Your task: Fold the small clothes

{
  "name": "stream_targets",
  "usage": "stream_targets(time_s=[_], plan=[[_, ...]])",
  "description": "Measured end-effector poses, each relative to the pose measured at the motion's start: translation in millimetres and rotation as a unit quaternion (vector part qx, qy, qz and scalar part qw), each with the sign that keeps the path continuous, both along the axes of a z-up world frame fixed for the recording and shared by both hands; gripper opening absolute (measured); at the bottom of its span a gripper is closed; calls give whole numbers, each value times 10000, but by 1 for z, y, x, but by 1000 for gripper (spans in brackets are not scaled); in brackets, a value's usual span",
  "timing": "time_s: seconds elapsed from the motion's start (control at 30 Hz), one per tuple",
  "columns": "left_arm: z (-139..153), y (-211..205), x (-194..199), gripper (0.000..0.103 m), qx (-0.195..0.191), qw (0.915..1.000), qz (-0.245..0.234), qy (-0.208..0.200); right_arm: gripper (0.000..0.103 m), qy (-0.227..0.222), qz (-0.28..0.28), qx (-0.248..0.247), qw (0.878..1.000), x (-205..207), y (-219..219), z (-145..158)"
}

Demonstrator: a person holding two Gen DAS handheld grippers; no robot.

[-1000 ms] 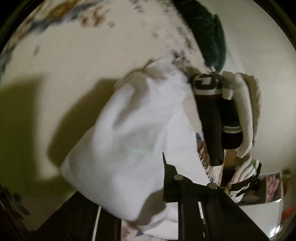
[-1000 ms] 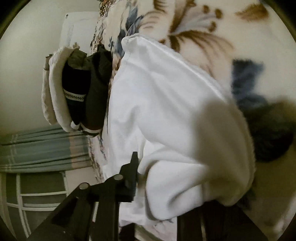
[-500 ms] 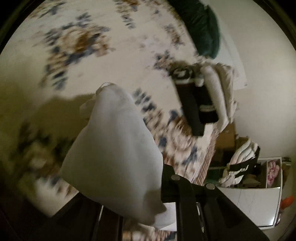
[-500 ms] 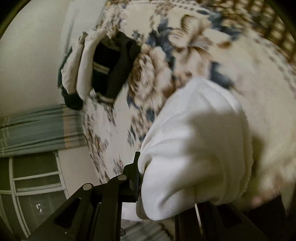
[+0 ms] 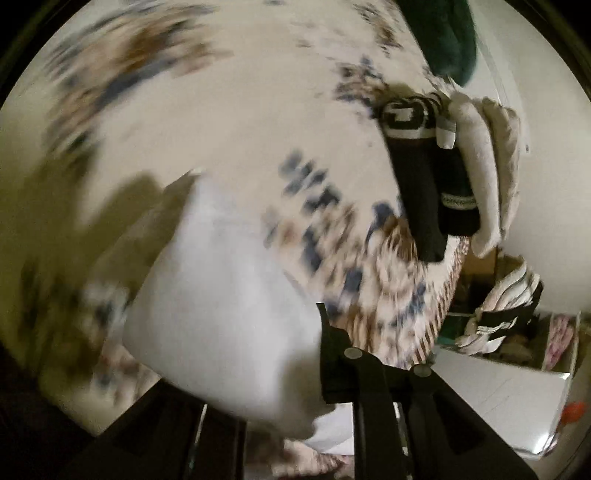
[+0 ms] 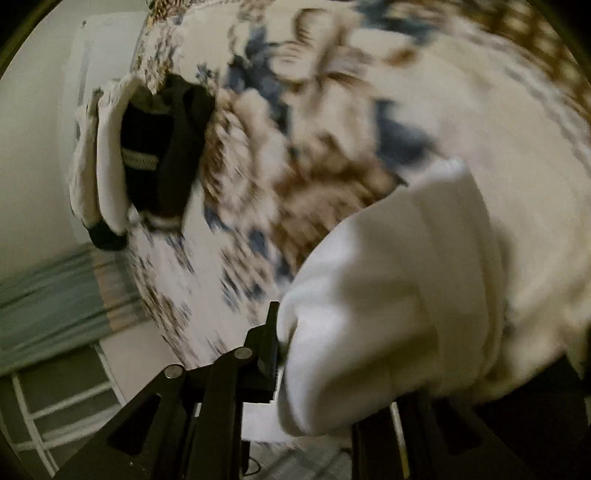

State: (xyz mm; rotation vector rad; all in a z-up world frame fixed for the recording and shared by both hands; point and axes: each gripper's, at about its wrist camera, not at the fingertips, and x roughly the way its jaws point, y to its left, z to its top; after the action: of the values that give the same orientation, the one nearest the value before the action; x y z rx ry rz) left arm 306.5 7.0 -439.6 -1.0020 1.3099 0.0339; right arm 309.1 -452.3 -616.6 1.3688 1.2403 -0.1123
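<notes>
A white garment [image 5: 221, 295] hangs bunched above the floral bedspread [image 5: 221, 110]. My left gripper [image 5: 258, 369] has the cloth between its fingers and draped over the left one; its jaws are opening while the pad still touches the fabric. In the right wrist view the same white garment [image 6: 388, 295] fills the gap of my right gripper [image 6: 332, 369], whose jaws are also opening against the cloth. A row of folded dark and cream clothes [image 5: 424, 184] lies near the bed's edge, seen again as folded clothes [image 6: 147, 155] at the upper left.
A dark green pillow [image 5: 443, 33] lies at the bed's far end. Beyond the bed edge stand a white box [image 5: 498, 398] and a heap of striped clothes [image 5: 506, 306]. A teal curtain [image 6: 48, 288] and a white frame [image 6: 55, 406] are beside the bed.
Both grippers have risen and tilted with the white garment, which has come up off the bed and bunched. More of the floral bedspread shows beneath it.
</notes>
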Motion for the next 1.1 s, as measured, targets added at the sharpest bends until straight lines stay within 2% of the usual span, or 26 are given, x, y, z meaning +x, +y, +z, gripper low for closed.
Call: stream_targets(time_s=[0.03,0.07,0.1,0.13,0.17,0.2,0.23,0.3,0.47,0.6,0.67,0.7,0.73,0.87,0.93,0.97,1.0,1.03,1.07,1.1], plan=[[-7,-4,25,24,57,9998,-183,-76,40,-136,11,-5,9999,22,-1,-5],[-13,-6,46,25,181,9992,-344,-118,49,-225,38,-53,9997,35,-2,-6],[-15,-8,58,31,243,9986,-460,-130,62,-335,18,-90,9994,44,-3,-4],[-15,-8,66,33,281,9979,-565,-151,68,-448,-44,-150,9989,49,-6,1],[-9,-7,71,33,370,9968,-658,-274,69,-516,-38,-217,9984,50,-9,6],[-2,-7,68,38,466,9954,-734,-396,69,-581,18,-308,9978,48,-10,11],[1,-5,64,53,539,9945,-779,-443,69,-584,94,-435,9973,45,-11,15],[9,0,44,68,696,9932,-790,-487,69,-526,485,-862,9937,31,-10,24],[-7,19,-7,68,1337,9872,-867,-38,69,-178,1241,-1195,9849,3,2,5],[-38,32,-23,68,1476,9855,-763,335,69,15,1513,-1300,9799,3,14,-26],[-48,30,-23,68,1475,9851,-799,369,62,152,1718,-1340,9759,9,23,-45],[-50,28,-22,68,1524,9840,-848,371,31,220,1829,-1331,9738,12,27,-51],[-49,25,-22,68,1534,9836,-887,319,10,284,1901,-1346,9721,15,30,-55],[-36,8,-21,68,1630,9796,-1170,103,3,302,2148,-2055,9543,8,30,-37],[-32,-3,-20,68,1676,9772,-1302,37,3,279,2054,-1982,9580,-1,22,-35],[-30,-8,-20,70,1733,9749,-1396,26,3,179,1890,-1815,9649,-9,15,-34],[-29,-14,-20,77,1781,9728,-1484,29,7,85,1694,-1631,9719,-16,10,-33],[-28,-19,-19,85,1828,9707,-1558,28,22,76,1433,-1435,9792,-29,4,-34],[-27,-24,-18,87,1890,9679,-1657,10,37,116,1247,-1351,9829,-35,0,-34],[-26,-27,-19,87,1916,9663,-1720,-20,64,93,1018,-1243,9870,-45,-2,-37]])
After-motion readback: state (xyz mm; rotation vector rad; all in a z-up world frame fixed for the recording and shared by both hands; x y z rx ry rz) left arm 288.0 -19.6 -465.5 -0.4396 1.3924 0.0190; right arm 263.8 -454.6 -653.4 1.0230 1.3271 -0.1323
